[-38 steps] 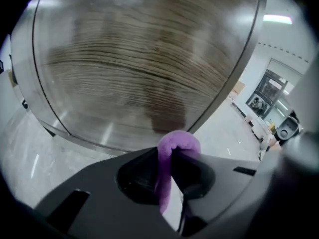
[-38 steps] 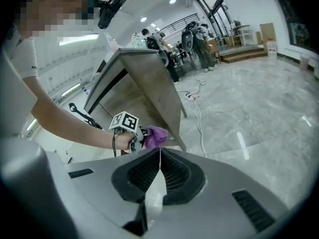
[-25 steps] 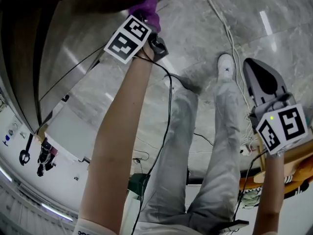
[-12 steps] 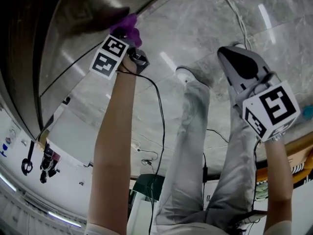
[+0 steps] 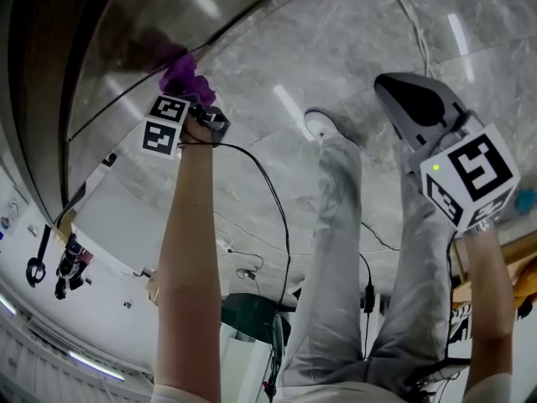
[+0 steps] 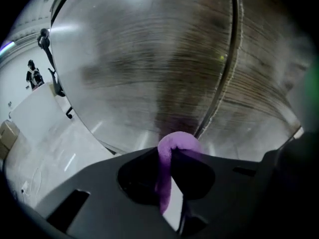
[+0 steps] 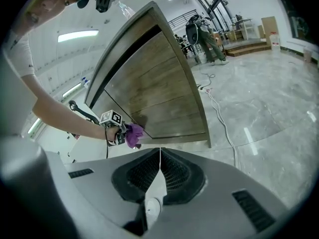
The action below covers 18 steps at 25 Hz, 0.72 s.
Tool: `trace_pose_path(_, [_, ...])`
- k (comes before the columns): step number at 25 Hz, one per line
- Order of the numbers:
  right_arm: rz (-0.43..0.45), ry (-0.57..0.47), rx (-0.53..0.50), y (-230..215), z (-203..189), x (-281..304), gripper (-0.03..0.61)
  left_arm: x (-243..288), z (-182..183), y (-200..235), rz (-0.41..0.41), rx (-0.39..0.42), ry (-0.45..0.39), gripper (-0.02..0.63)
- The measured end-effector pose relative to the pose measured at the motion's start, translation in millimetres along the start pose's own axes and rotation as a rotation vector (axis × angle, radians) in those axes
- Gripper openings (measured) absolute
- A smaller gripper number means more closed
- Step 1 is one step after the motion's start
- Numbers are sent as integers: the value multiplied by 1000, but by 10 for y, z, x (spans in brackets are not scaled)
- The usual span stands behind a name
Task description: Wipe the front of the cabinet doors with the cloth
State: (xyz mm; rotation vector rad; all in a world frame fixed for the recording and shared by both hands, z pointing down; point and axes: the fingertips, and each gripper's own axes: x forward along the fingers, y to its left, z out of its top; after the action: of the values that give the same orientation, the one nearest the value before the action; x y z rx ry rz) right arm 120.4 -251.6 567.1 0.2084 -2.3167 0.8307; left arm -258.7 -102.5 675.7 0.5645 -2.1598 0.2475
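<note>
A purple cloth (image 5: 183, 75) is bunched in my left gripper (image 5: 186, 99), which is shut on it and presses it against the brown wooden cabinet door (image 5: 126, 32) low down, near the seam between two doors. In the left gripper view the cloth (image 6: 172, 148) sticks out between the closed jaws right at the door seam (image 6: 227, 68). The right gripper view shows the cloth (image 7: 133, 135) on the door (image 7: 154, 93) from the side. My right gripper (image 5: 419, 103) hangs away from the cabinet over the floor, its jaws shut with nothing held (image 7: 160, 156).
Grey marble floor (image 5: 352, 49) stretches below, with a white cable (image 5: 411, 23) lying on it. The person's legs and a white shoe (image 5: 319, 124) stand between the grippers. A black cable (image 5: 268, 191) trails from the left gripper. A white table (image 5: 117, 225) sits left.
My left gripper has slid the cloth leftward and down along the cabinet door. The right gripper has drifted a little up and left.
</note>
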Motion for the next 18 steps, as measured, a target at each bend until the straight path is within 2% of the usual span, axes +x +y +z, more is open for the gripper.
trace_pose_path(4, [7, 3, 3, -278, 46, -246, 28, -88, -244, -408, -16, 28, 29, 51])
trace_pose_path(8, [24, 16, -9, -359, 63, -271, 28, 4, -523, -936, -92, 88, 74, 51])
trace_pose_path(15, [-18, 2, 16, -985, -430, -653, 28, 190, -1456, -2589, -315, 359, 160, 51])
trace_pose_path(18, [-68, -20, 57, -1175, -566, -823, 27, 226, -1583, -3133, -395, 413, 160, 51])
